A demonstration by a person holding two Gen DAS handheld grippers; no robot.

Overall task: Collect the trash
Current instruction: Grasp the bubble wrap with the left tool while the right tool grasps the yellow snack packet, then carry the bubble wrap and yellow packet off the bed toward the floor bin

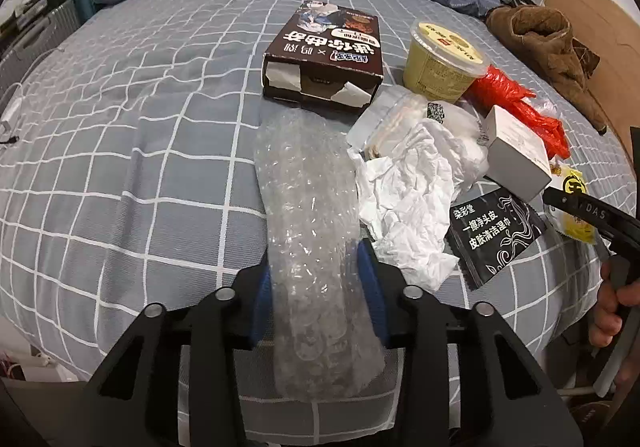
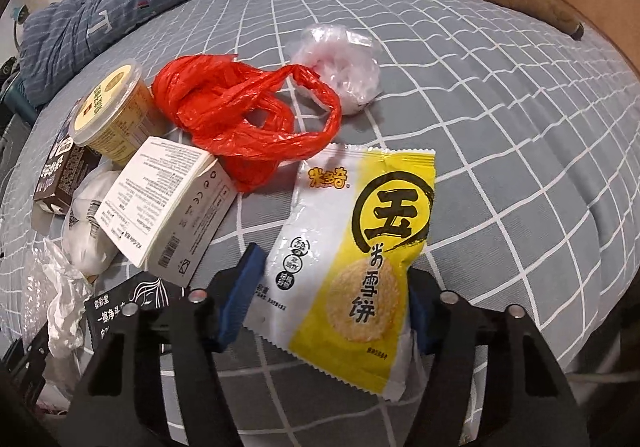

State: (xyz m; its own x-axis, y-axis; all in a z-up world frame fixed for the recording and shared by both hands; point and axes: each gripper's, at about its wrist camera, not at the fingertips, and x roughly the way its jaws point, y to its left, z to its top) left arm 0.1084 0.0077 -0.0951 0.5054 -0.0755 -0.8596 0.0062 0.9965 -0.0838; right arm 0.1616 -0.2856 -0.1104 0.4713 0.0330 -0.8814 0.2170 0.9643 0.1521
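A grid-patterned bedsheet (image 1: 120,151) is carrying the litter. The left gripper (image 1: 316,279) is pinching a bubble-wrap strip (image 1: 308,207) between its blue pads. The right gripper (image 2: 332,311) is squeezing a yellow rice-cracker packet (image 2: 360,247), marked 雪饼, across its lower half. A lidded yellow cup (image 2: 110,115), contents unseen, is sitting beside a knotted red plastic bag (image 2: 240,115).

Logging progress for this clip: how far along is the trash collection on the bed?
Nothing looks collected yet; no bin or bag for it is in view. In hand: the left tool is clamped on the bubble wrap, and the right tool brackets the yellow snack packet. Left on the bed: brown carton, yellow cup, red plastic bag, white box, crumpled paper, black sachet.
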